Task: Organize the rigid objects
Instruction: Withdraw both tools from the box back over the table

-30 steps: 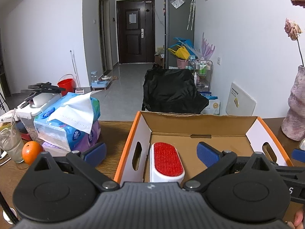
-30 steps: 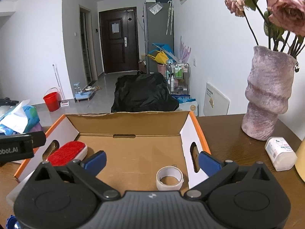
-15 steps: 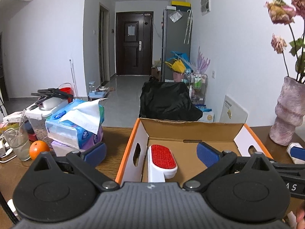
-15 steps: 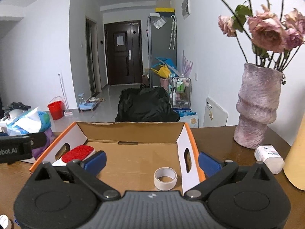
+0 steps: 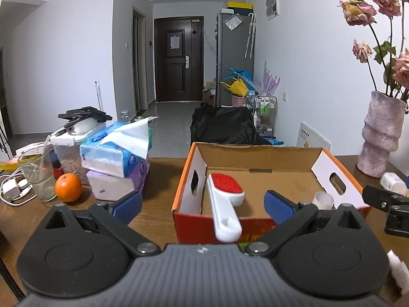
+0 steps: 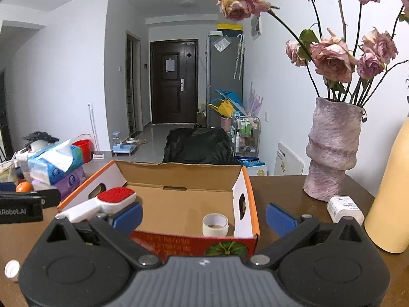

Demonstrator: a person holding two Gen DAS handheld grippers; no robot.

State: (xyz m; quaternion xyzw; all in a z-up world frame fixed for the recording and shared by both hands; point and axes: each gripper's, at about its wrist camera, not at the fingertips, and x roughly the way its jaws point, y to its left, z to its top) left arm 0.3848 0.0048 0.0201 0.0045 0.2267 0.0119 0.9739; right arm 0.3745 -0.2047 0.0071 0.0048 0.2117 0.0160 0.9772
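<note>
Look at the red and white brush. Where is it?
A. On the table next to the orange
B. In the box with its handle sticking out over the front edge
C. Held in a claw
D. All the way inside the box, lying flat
B. The red and white brush sits in the cardboard box, its red head inside and its white handle poking out over the front wall; no claw is holding it.

Table layout — box at centre.
Brush (image 5: 225, 199) lies in the box (image 5: 255, 153) at its left, tape roll (image 6: 215, 224) at its right; tissue packs (image 5: 117, 158) left, vase (image 6: 329, 151) right.
</note>
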